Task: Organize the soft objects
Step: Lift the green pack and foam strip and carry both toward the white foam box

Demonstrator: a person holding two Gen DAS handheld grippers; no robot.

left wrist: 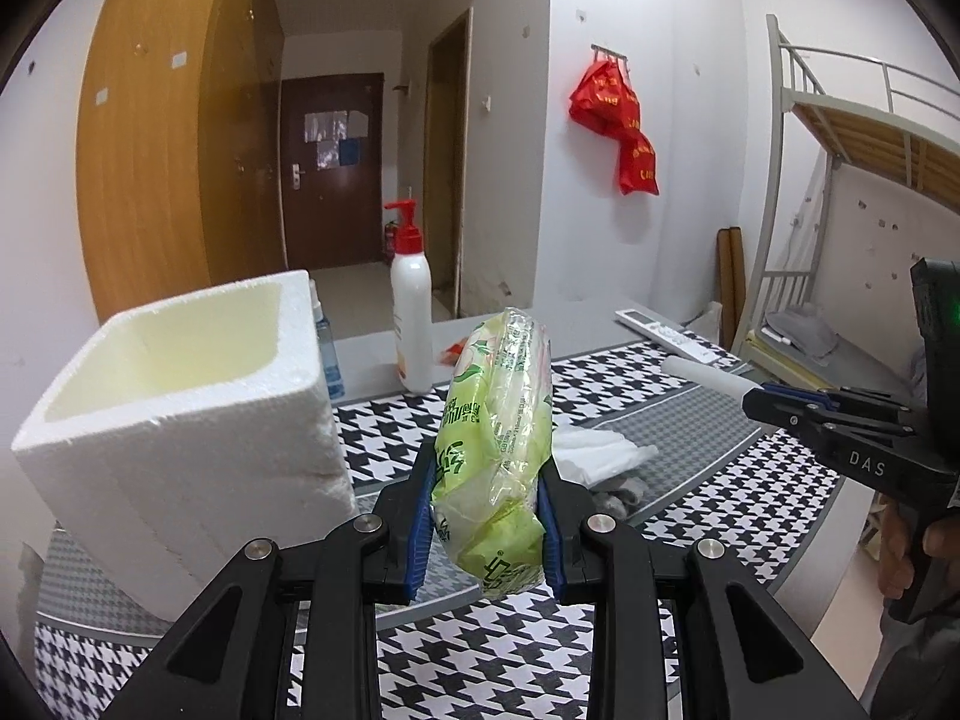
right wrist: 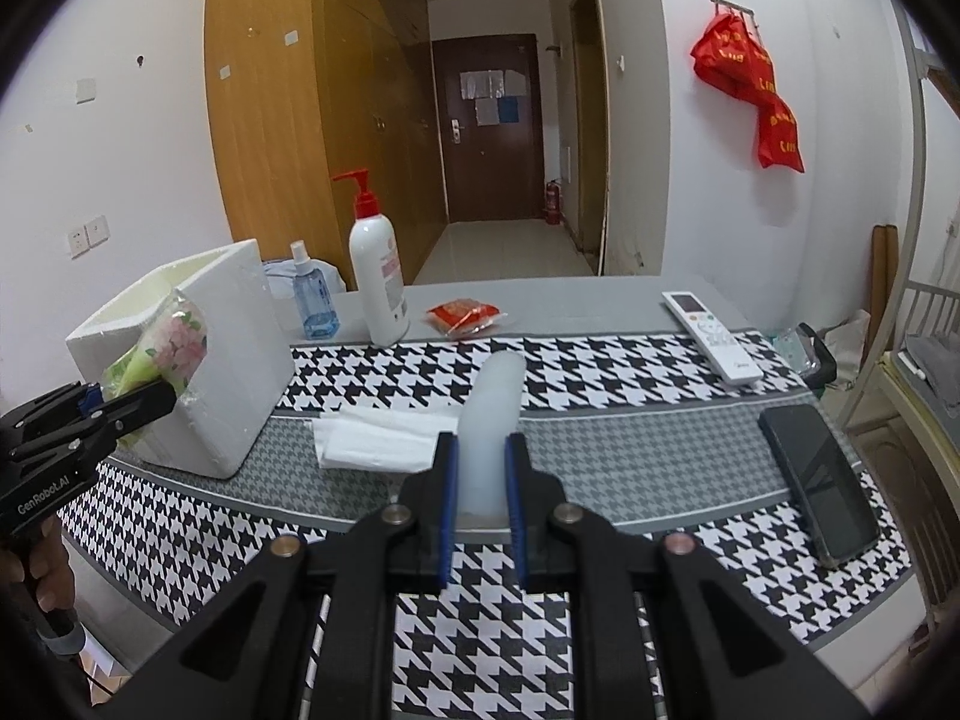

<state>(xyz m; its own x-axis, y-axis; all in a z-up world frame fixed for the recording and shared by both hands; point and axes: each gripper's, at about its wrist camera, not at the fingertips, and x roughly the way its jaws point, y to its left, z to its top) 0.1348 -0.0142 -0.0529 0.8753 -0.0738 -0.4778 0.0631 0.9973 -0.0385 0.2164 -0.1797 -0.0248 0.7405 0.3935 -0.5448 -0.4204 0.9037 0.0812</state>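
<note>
My left gripper (left wrist: 486, 486) is shut on a green tissue pack (left wrist: 498, 420) and holds it above the table, just right of the open white foam box (left wrist: 180, 384). In the right wrist view the pack (right wrist: 165, 348) sits beside the box (right wrist: 198, 360), near its top. My right gripper (right wrist: 483, 474) is shut on a white foam roll (right wrist: 492, 420) that points forward above the table. The roll also shows in the left wrist view (left wrist: 708, 375). A folded white tissue (right wrist: 378, 438) lies on the houndstooth cloth (right wrist: 600, 360) between box and roll.
At the back stand a red-pump lotion bottle (right wrist: 378, 276), a blue spray bottle (right wrist: 312, 300) and a red packet (right wrist: 465, 315). A remote (right wrist: 711, 336) and a black phone (right wrist: 816, 480) lie at the right. A bunk bed frame (left wrist: 840, 138) stands at the right.
</note>
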